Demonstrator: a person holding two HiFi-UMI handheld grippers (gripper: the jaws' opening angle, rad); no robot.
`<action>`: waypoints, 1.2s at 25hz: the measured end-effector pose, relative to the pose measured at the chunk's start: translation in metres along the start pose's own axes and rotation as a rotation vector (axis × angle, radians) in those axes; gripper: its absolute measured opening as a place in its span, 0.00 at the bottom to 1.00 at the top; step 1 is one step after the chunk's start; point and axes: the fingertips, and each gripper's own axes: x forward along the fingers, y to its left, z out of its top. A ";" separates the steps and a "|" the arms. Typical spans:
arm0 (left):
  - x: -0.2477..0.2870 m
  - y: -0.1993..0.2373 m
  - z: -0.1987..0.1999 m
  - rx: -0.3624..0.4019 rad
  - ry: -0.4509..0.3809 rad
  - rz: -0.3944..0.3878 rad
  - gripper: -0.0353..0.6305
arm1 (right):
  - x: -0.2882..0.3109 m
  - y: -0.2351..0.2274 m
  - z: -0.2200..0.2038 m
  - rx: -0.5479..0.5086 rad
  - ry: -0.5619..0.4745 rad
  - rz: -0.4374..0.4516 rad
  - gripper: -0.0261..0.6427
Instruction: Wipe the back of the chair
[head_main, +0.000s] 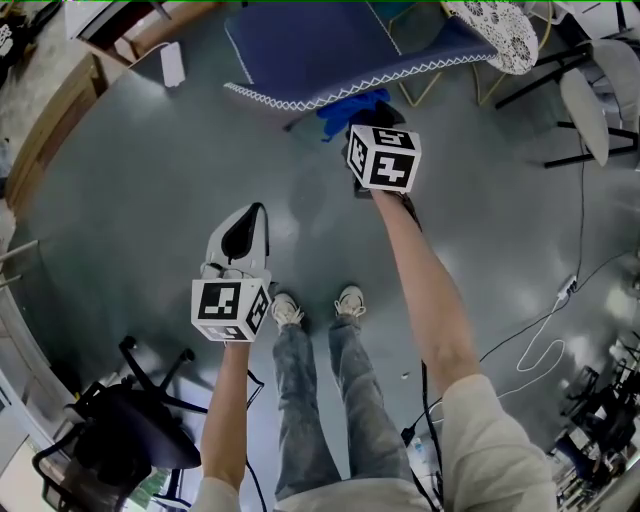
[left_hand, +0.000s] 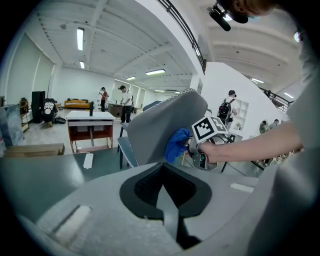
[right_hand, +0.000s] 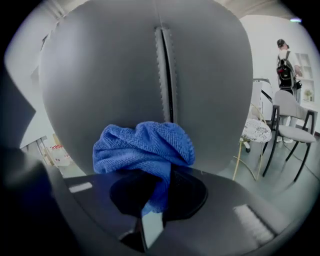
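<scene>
The chair (head_main: 300, 45) stands ahead of me with a blue seat and a grey back (right_hand: 125, 75) that has a stitched seam down its middle. My right gripper (right_hand: 152, 210) is shut on a bunched blue cloth (right_hand: 142, 152), and the cloth presses against the lower middle of the chair back. From above, the cloth (head_main: 352, 108) sits just under the back's white-stitched edge, beyond the right gripper (head_main: 365, 125). My left gripper (head_main: 243, 225) hangs lower left, well apart from the chair, shut with nothing in it. The left gripper view shows the chair back (left_hand: 160, 125), cloth (left_hand: 176, 144) and left gripper (left_hand: 164, 192).
A black office chair (head_main: 130, 430) stands at the lower left near my left arm. Two more chairs (head_main: 505, 35) (head_main: 590, 95) stand at the upper right. A white cable (head_main: 540, 345) trails over the grey floor on the right. Wooden furniture (head_main: 60, 110) lines the upper left.
</scene>
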 end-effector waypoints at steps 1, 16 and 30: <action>0.000 0.000 -0.002 -0.003 0.003 0.002 0.06 | 0.003 0.000 -0.002 0.001 0.005 -0.002 0.10; -0.003 -0.015 0.009 0.020 -0.010 -0.016 0.06 | -0.019 -0.011 -0.020 -0.055 0.029 0.014 0.10; -0.027 -0.030 0.008 0.025 -0.034 -0.017 0.06 | -0.178 0.022 0.016 -0.093 -0.234 0.069 0.10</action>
